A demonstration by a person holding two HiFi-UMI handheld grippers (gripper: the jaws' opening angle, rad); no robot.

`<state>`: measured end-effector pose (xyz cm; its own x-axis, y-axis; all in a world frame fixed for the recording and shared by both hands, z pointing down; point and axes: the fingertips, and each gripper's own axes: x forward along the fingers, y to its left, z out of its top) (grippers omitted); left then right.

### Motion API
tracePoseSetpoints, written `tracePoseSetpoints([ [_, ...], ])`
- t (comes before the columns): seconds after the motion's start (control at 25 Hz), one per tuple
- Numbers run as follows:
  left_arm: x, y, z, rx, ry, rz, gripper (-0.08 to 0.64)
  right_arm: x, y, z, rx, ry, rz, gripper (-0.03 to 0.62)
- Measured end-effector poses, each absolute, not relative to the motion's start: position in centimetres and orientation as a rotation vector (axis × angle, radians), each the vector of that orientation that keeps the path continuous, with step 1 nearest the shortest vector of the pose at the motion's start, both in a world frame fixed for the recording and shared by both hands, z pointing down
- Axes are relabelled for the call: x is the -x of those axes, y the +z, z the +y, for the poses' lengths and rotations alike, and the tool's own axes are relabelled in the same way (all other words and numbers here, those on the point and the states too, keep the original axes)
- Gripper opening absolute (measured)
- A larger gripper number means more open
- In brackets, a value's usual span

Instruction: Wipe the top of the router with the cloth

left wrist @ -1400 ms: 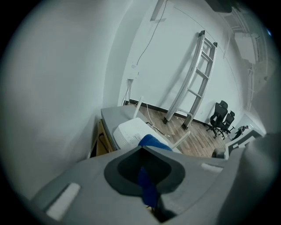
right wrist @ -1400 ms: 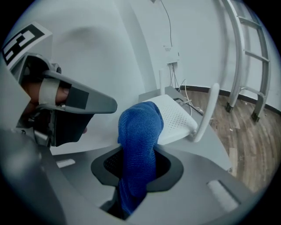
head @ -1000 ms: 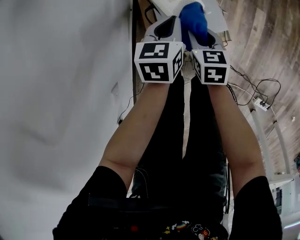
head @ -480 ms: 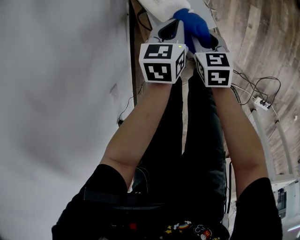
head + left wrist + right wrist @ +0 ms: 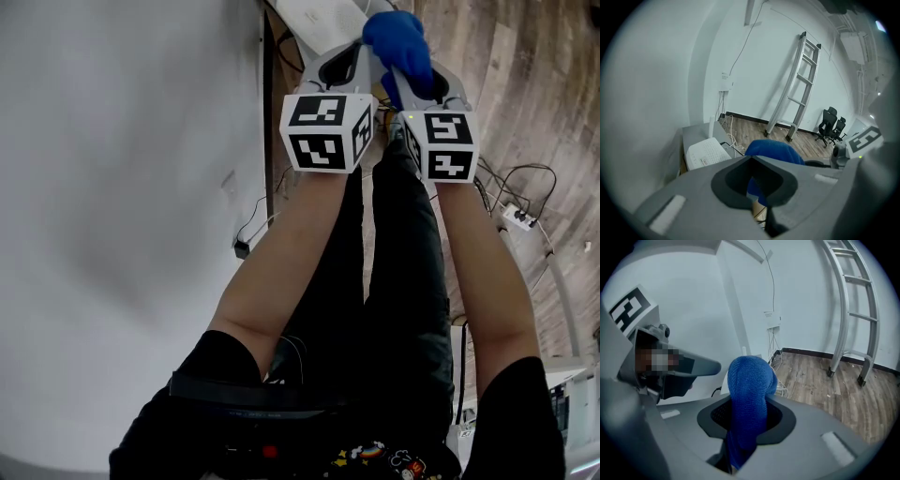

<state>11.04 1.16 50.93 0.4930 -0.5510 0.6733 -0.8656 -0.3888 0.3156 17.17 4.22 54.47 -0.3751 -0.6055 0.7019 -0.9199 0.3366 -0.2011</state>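
In rt claw [image 5: 736, 458], blue cloth [image 5: 747, 390] pinched, near router [image 5: 319, 19].

The blue cloth [image 5: 747, 394] is rough, nubbly knitted fabric, the white router [image 5: 708, 152] matt plastic, the floor [image 5: 834, 394] grained wood planks.

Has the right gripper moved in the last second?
Yes. The right gripper, shut on the blue cloth, has shifted right, away from the white router and toward the power strip on the floor.

Cloth [image 5: 747, 390] blue; router [image 5: 708, 152] white; marker cubes [image 5: 326, 131] black-and-white squares; floor [image 5: 825, 376] brown wood grain; wall [image 5: 122, 187] white.
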Motion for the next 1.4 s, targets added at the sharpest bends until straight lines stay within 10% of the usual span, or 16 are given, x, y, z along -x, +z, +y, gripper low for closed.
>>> tracePoseSetpoints([
  [0.84, -9.3, 55.7, 0.0, -2.045, 0.562, -1.232, 0.0, -16.6, 66.3, 2.8, -1.161, 0.805, -2.026, 0.123],
  [1.4, -7.9, 48.8, -1.5, -2.18, 0.522, -1.11, 0.0, -14.5, 54.3, 2.0, -1.439, 0.789, -2.052, 0.123],
])
